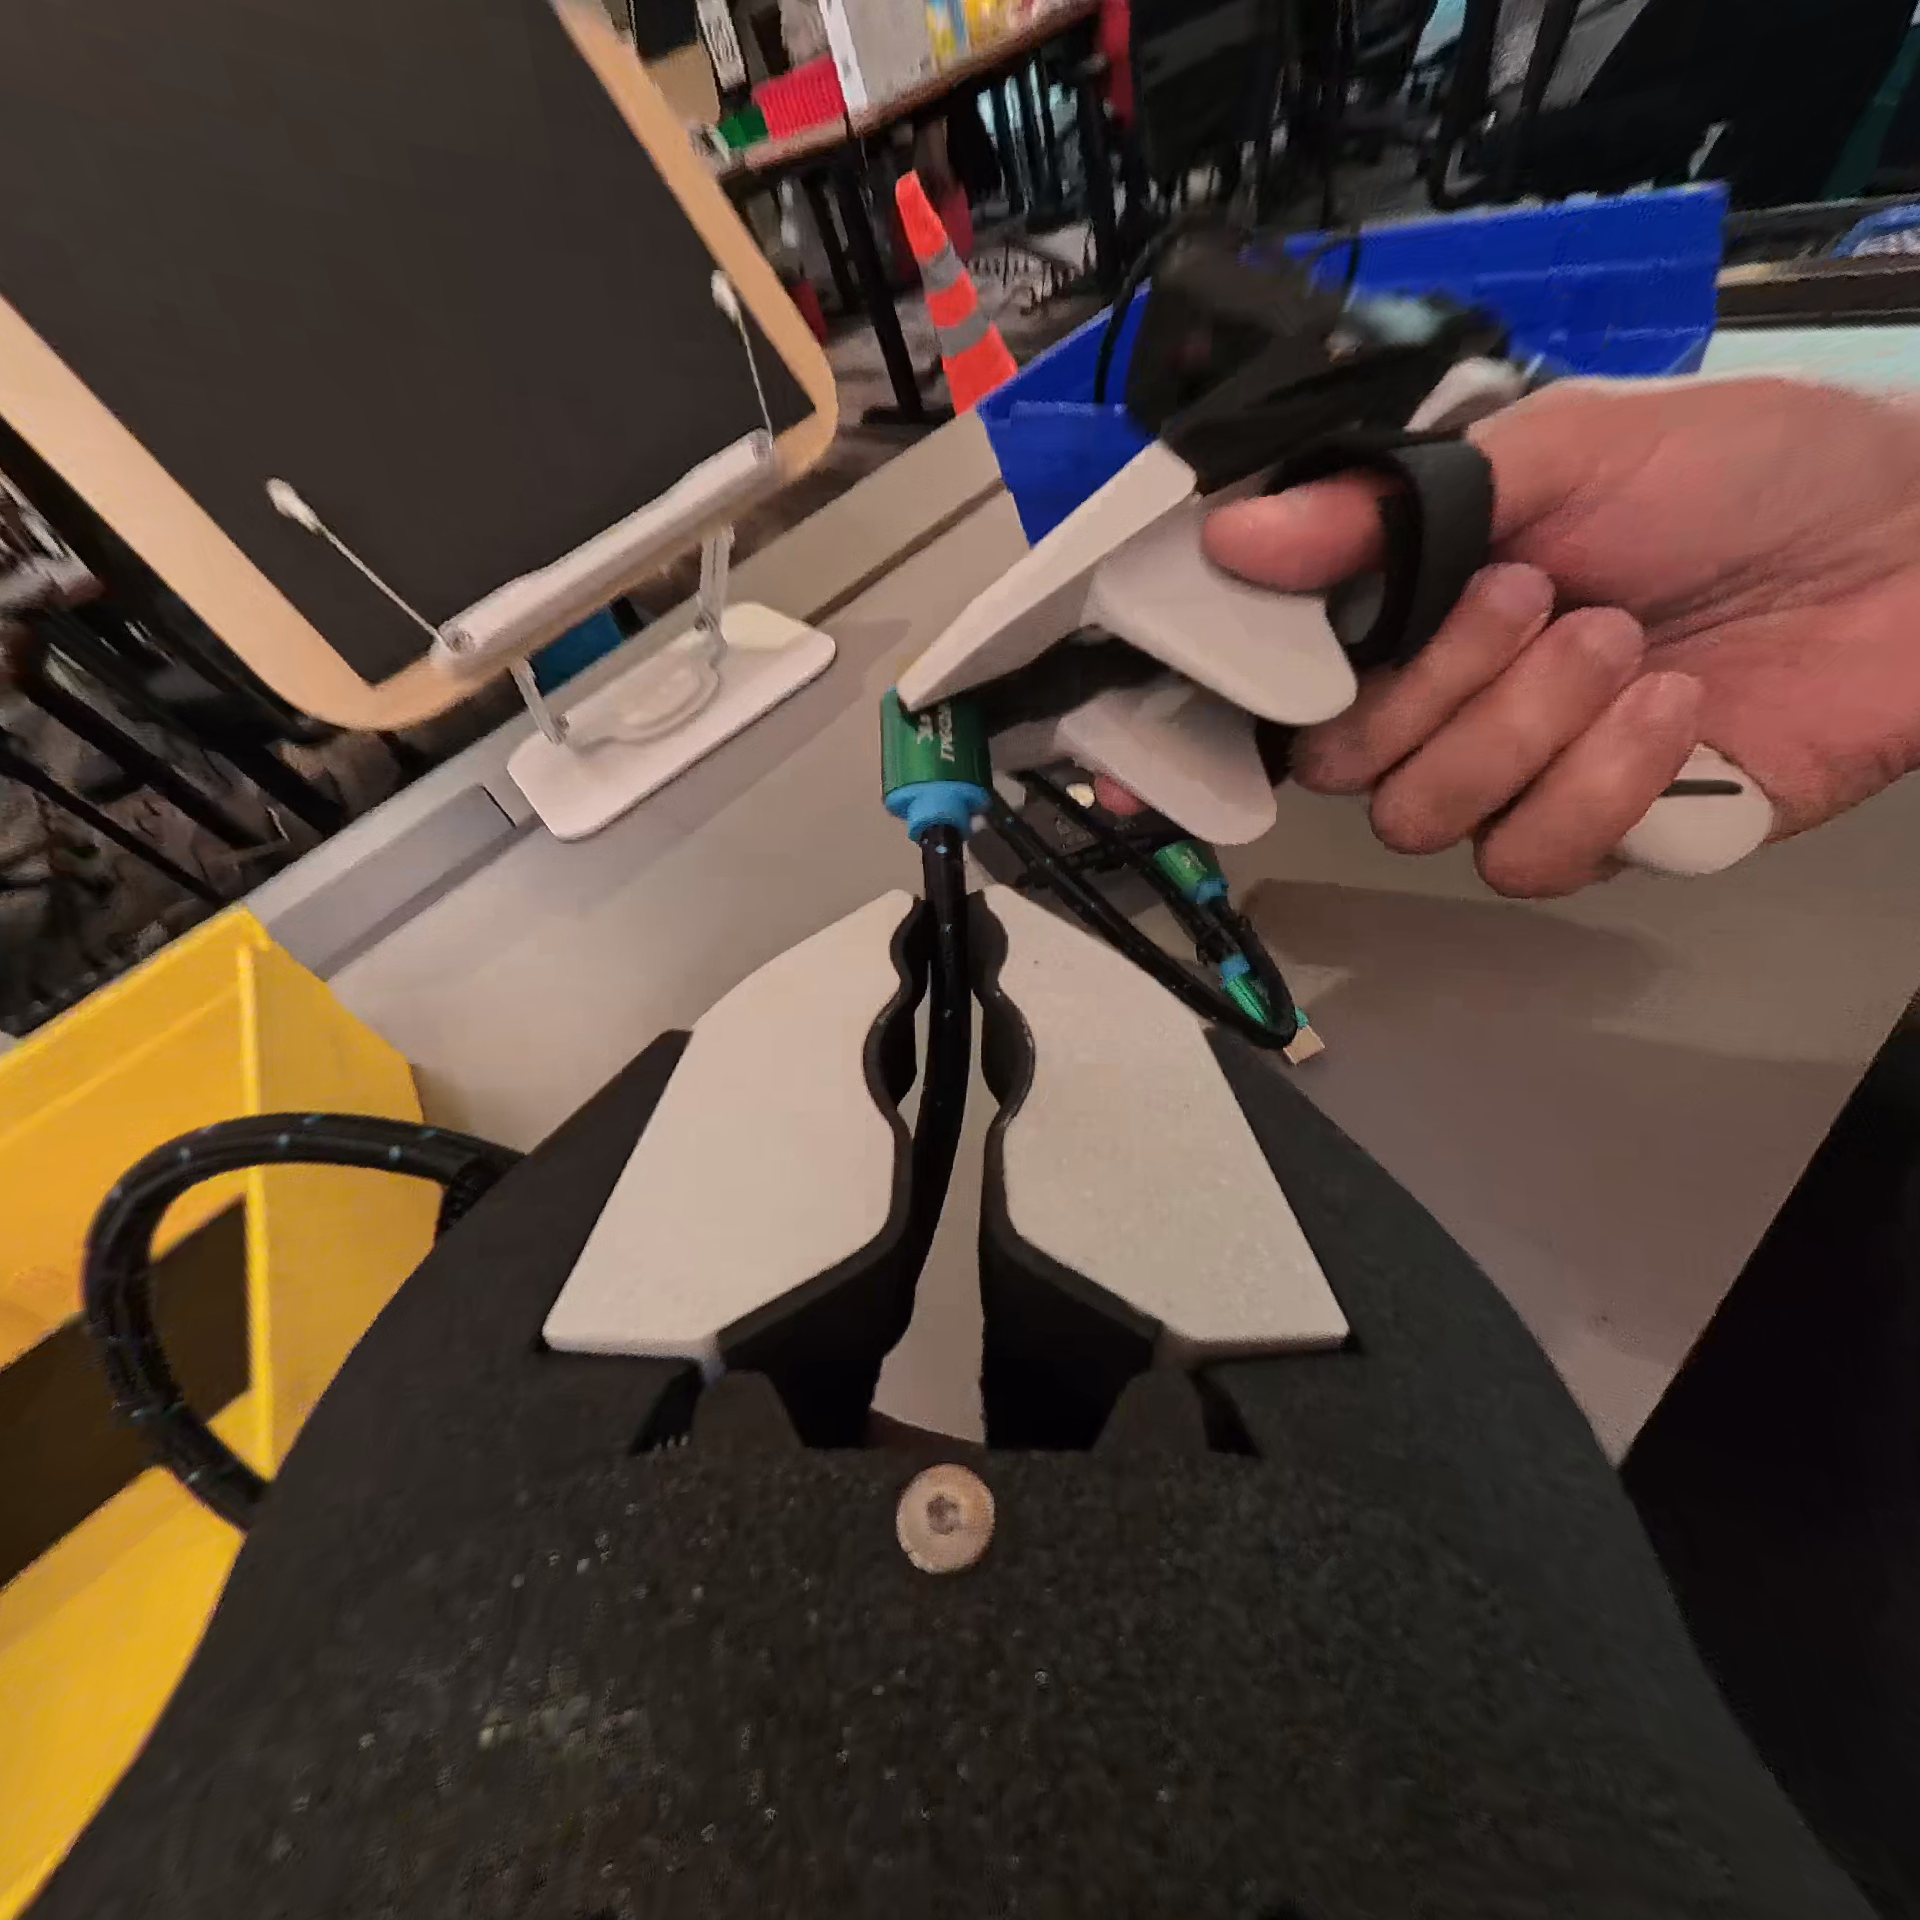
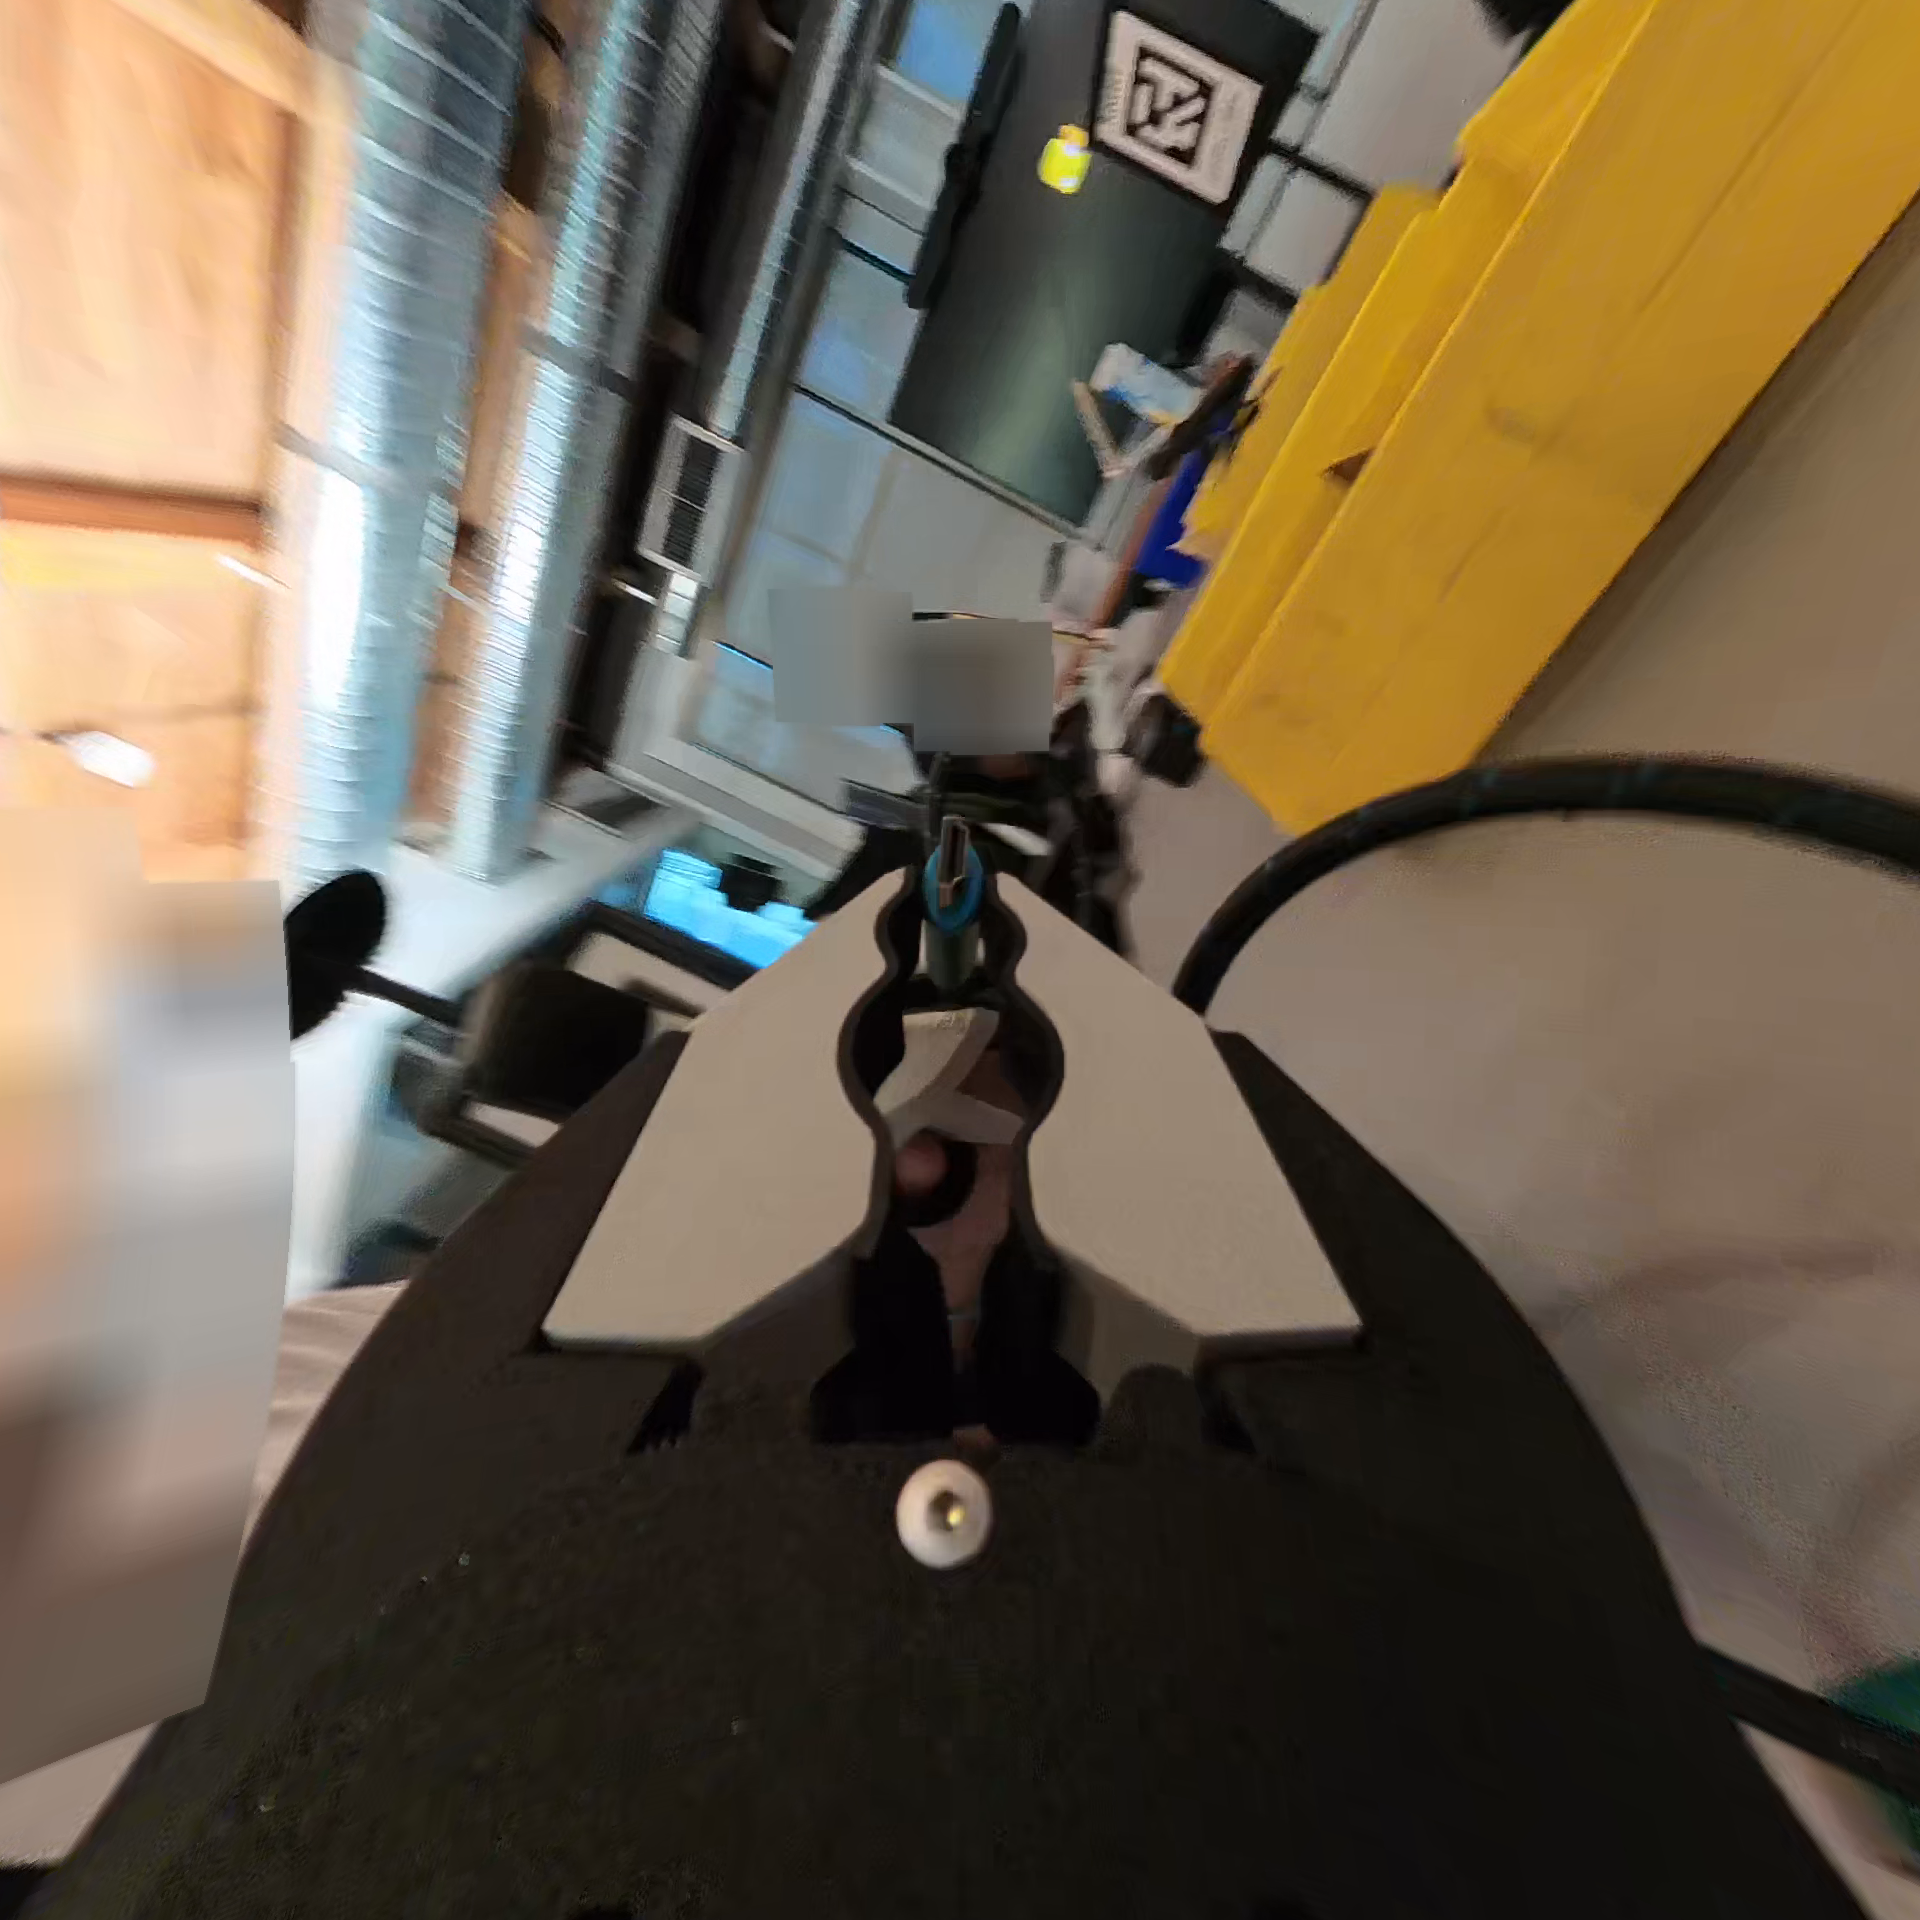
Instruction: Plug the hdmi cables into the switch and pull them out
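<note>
Plug [image 1: 928,750] sits pinched in your right gripper [image 1: 914,696], long axis pointing away from the switch [image 1: 1070,821]; left gripper [image 1: 951,935] fingers clamp its cable [image 1: 951,1039] just behind.

Each gripper has a black, coarse-grained foam-like body that widens toward the camera, with one round silver screw [image 1: 944,1517] set on its centre line. The left gripper [image 1: 951,925] and right gripper [image 2: 951,894] each carry two pale grey, flat-topped fingers [image 1: 769,1153] with black, wavy, scalloped inner edges. Seen from the left wrist view, the right gripper has a pale grey handle with a black finger loop [image 1: 1423,551] around one finger of the hand [image 1: 1621,644].
</note>
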The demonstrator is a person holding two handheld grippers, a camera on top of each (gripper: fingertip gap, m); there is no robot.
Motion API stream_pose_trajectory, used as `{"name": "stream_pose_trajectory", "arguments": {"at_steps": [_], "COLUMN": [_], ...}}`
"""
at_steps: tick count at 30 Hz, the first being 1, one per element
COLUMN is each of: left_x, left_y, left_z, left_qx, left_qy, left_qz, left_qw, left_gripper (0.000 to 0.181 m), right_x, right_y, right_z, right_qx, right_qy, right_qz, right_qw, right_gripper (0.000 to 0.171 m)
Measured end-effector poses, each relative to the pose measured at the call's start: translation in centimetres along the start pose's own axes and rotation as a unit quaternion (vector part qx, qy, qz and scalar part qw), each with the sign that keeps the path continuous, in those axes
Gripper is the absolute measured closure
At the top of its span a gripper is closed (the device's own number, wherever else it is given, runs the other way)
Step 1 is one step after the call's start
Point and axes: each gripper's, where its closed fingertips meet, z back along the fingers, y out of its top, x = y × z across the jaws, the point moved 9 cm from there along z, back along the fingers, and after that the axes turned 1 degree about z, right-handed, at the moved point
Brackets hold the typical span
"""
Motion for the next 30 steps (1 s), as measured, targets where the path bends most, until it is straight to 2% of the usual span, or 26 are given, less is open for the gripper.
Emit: {"name": "stream_pose_trajectory", "arguments": {"at_steps": [2, 3, 5, 7, 9, 11, 15, 19, 22, 24, 26, 28, 30], "left_x": [0.3, 0.5, 0.6, 0.8, 1.3, 1.6, 1.2, 2.5, 2.8, 2.1, 1.8, 2.2, 2.0], "left_y": [0.6, 1.1, 1.6, 1.7, 1.2, 0.6, 0.0, -2.7, -7.2, -8.6, -7.7, -5.3, -2.6], "left_z": [0.9, 1.5, 2.4, 2.8, 2.8, 3.6, 7.4, 9.7, 7.9, 5.6, 3.2, 1.7, 1.3], "left_qx": [0.044, 0.076, 0.11, 0.108, 0.081, 0.087, 0.136, 0.097, -0.006, -0.03, -0.013, 0.054, 0.126], "left_qy": [0.011, 0.017, 0.047, 0.064, 0.043, 0.047, 0.093, 0.049, 0.024, 0.014, 0.01, 0.015, 0.067], "left_qz": [-0.026, -0.043, -0.078, -0.108, -0.121, -0.125, -0.086, -0.01, 0.01, 0.043, 0.043, 0.012, -0.031], "left_qw": [0.999, 0.996, 0.99, 0.986, 0.988, 0.987, 0.983, 0.994, 1.0, 0.999, 0.999, 0.998, 0.989], "left_gripper": [0.175, 0.176, 0.162, 0.148, 0.134, 0.136, 0.137, 0.135, 0.136, 0.14, 0.139, 0.137, 0.136], "right_x": [0.2, 0.4, 0.7, 0.9, 0.9, 0.6, 0.1, 0.2, -1.1, -2.6, -3.9, -4.8, -4.9], "right_y": [-0.4, -0.5, -0.5, -0.5, -0.6, -0.8, 0.0, 1.5, 2.1, 1.7, 0.8, -0.2, -1.0], "right_z": [0.0, 0.1, 0.3, 0.6, 0.5, 0.3, 1.0, 2.5, 2.6, 1.6, 0.0, -1.5, -2.3], "right_qx": [0.01, 0.019, 0.03, 0.043, 0.051, 0.052, 0.068, 0.117, 0.132, 0.118, 0.09, 0.063, 0.042], "right_qy": [0.048, 0.047, 0.049, 0.059, 0.069, 0.072, 0.062, 0.055, 0.102, 0.132, 0.153, 0.167, 0.163], "right_qz": [-0.069, -0.081, -0.098, -0.124, -0.14, -0.145, -0.125, -0.124, -0.139, -0.141, -0.137, -0.142, -0.136], "right_qw": [0.996, 0.995, 0.993, 0.99, 0.986, 0.985, 0.988, 0.984, 0.976, 0.974, 0.975, 0.974, 0.976], "right_gripper": [0.161, 0.161, 0.161, 0.161, 0.161, 0.161, 0.161, 0.161, 0.161, 0.161, 0.161, 0.161, 0.161]}}
